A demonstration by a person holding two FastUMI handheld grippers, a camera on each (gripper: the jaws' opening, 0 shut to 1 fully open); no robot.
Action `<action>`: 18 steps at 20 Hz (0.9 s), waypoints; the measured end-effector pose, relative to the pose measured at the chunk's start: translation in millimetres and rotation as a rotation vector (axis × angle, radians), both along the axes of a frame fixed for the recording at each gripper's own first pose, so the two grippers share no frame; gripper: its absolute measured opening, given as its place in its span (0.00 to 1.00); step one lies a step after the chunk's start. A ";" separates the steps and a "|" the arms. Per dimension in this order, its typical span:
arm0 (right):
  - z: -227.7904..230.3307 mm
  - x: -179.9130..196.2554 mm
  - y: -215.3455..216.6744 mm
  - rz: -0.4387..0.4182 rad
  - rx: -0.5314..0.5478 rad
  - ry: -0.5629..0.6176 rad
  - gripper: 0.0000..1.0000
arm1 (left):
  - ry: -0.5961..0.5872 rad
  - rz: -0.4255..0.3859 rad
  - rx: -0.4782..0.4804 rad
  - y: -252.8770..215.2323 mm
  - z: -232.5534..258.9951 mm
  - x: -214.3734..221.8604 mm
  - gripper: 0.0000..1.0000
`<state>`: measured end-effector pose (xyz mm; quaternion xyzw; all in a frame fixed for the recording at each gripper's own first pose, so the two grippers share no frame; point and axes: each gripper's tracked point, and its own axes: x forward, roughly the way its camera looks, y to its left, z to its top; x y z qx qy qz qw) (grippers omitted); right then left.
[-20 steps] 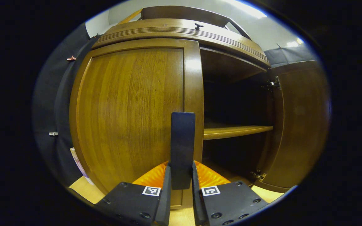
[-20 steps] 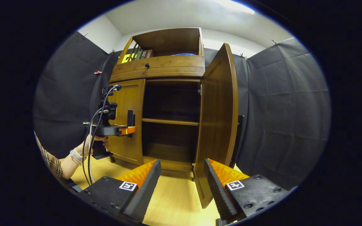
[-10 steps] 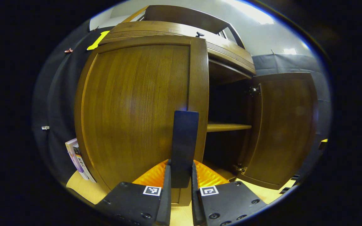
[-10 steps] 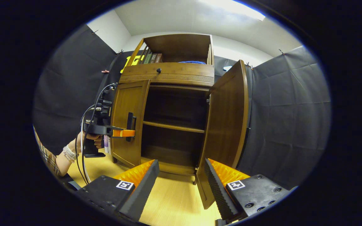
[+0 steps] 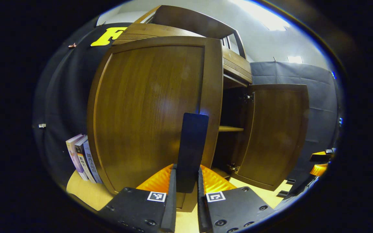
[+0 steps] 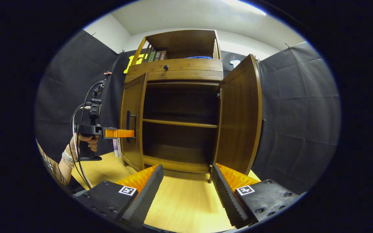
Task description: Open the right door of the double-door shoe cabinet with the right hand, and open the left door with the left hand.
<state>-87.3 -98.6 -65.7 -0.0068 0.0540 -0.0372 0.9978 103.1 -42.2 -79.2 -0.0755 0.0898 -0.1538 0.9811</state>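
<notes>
Black cloth walls surround the wooden shoe cabinet (image 6: 176, 113). Left tool (image 5: 186, 187) is clamped on the dark handle (image 5: 191, 145) of the half-open left door (image 5: 151, 106). Right tool (image 6: 186, 187) has fingers apart; right door (image 6: 241, 113) stands wide open at 3 o'clock.

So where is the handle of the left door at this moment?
In the left gripper view the handle stands upright at bottom centre, clamped by the left gripper on the left door.

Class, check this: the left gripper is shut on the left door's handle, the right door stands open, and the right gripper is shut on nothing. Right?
One error: the right gripper is open, jaws apart, as the right gripper view shows. The rest holds.
</notes>
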 end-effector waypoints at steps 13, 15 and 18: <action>-26.6 -0.4 45.6 0.036 0.062 0.053 0.97 | 0.002 0.027 0.024 59.0 2.6 -72.3 0.29; -26.0 1.1 48.6 0.042 0.061 0.052 0.97 | 0.000 0.057 0.023 70.7 3.4 -80.9 0.30; -22.9 2.2 51.0 0.048 0.051 0.041 0.97 | -0.005 0.104 0.025 87.9 7.0 -94.3 0.31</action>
